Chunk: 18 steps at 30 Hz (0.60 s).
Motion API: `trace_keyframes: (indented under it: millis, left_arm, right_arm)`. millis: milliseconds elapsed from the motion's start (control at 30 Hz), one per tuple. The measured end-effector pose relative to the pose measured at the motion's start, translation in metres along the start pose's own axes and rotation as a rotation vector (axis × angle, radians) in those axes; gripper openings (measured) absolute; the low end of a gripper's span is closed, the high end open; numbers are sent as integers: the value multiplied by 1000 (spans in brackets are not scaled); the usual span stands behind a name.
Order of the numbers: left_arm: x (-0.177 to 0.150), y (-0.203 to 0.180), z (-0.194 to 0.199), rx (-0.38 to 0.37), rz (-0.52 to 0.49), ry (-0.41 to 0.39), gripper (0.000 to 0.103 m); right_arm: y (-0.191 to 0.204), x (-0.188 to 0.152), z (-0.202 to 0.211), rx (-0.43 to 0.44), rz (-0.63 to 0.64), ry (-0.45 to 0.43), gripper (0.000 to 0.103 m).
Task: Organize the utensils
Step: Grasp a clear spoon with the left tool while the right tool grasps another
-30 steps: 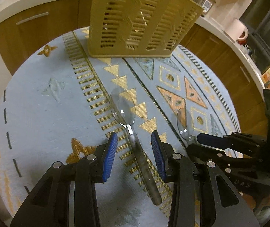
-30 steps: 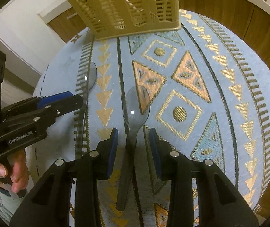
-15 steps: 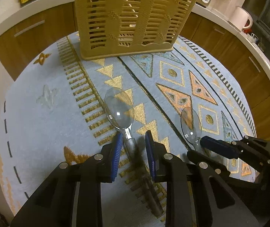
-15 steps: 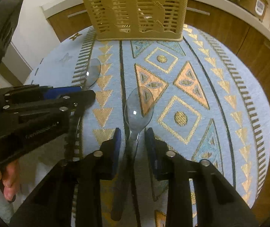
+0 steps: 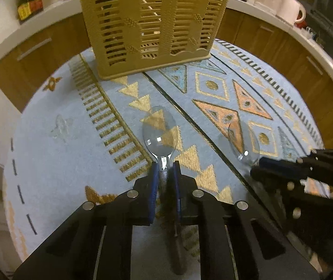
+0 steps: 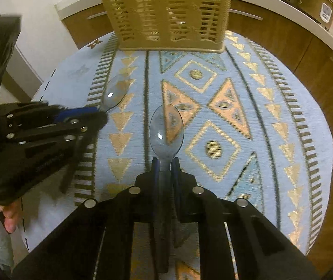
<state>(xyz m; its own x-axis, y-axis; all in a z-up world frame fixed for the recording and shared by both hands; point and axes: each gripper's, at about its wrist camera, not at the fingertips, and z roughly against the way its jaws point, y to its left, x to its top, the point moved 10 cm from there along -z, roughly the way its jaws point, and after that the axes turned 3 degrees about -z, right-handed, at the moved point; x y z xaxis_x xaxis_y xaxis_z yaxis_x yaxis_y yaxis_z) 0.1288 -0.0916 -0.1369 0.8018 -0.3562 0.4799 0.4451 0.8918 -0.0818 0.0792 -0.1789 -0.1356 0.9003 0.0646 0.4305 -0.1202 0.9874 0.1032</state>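
Two clear plastic spoons with dark handles are over the round patterned table. My left gripper [image 5: 165, 164] is shut on the neck of the left spoon [image 5: 159, 135]; this spoon also shows in the right wrist view [image 6: 115, 92]. My right gripper [image 6: 165, 161] is shut on the neck of the right spoon [image 6: 166, 128], seen in the left wrist view too [image 5: 243, 141]. Both bowls point toward the tan slotted utensil basket [image 5: 152, 21], which stands at the far edge of the table [image 6: 168, 11].
A blue tablecloth with gold and orange triangles [image 5: 213, 86] covers the table. Wooden cabinets and a white counter [image 5: 271, 21] curve behind it, with a white kettle [image 5: 291, 9] and bottles [image 5: 29, 2]. The person's hand [image 6: 7, 214] holds the left gripper.
Both grippers closed from open onto the spoon necks. Both views have shifted so the basket appears closer and more upright.
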Motion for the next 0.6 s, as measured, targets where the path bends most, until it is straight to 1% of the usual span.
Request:
trace_keyframes:
  millis: [67, 133, 233, 267, 400, 500, 600]
  left_arm:
    - [-2, 5, 3, -21, 24, -5, 10]
    - [-3, 8, 8, -24, 25, -19, 10]
    - [-8, 10, 15, -58, 35, -21, 10]
    - [-10, 10, 17, -58, 33, -20, 10]
    - [-13, 17, 20, -14, 20, -17, 10]
    - [-18, 20, 16, -1, 13, 12, 11]
    - [-21, 15, 15, -6, -27, 32, 12]
  right_arm:
    - [-8, 1, 2, -17, -5, -4, 10]
    - [-14, 2, 4, -33, -3, -2, 10]
    - [-21, 3, 5, -47, 14, 9, 10]
    - [-23, 3, 5, -53, 24, 14, 10]
    - [-29, 2, 4, -87, 65, 33, 10]
    - [-33, -2, -2, -69, 54, 66, 10]
    - [-38, -3, -1, -10, 1, 83, 11]
